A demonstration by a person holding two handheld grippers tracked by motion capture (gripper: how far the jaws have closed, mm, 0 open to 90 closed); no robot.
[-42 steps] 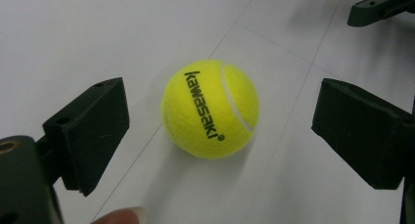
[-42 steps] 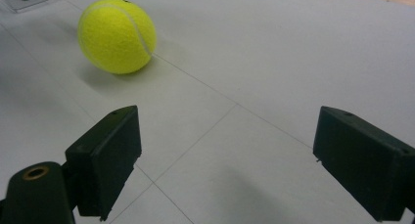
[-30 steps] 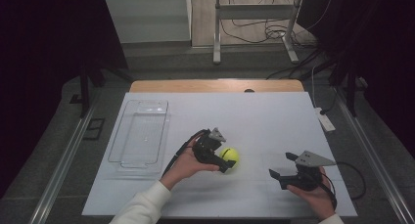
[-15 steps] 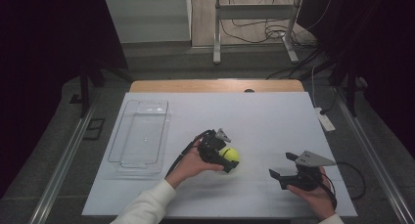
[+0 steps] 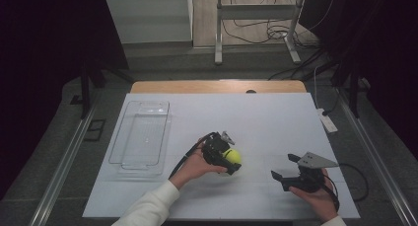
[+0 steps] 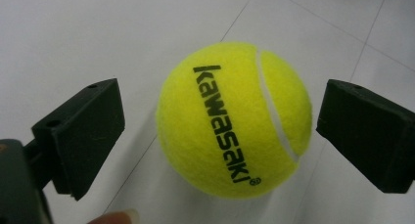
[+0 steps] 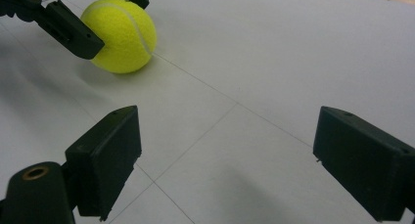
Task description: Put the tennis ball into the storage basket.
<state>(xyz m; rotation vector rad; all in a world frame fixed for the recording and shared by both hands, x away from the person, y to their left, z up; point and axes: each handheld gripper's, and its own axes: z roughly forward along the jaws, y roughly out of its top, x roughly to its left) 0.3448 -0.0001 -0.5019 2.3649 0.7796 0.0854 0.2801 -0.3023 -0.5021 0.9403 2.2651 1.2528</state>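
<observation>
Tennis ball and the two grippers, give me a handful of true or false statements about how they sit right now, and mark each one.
1. The tennis ball lies between the left gripper jaws, with gaps on both sides. True.
2. The ball sits inside the clear tray. False: it rests on the white table, right of the tray.
3. The right gripper is clamped on the ball. False: its jaws are open, apart from the ball.
4. The ball reads "kawasaki". True.
</observation>
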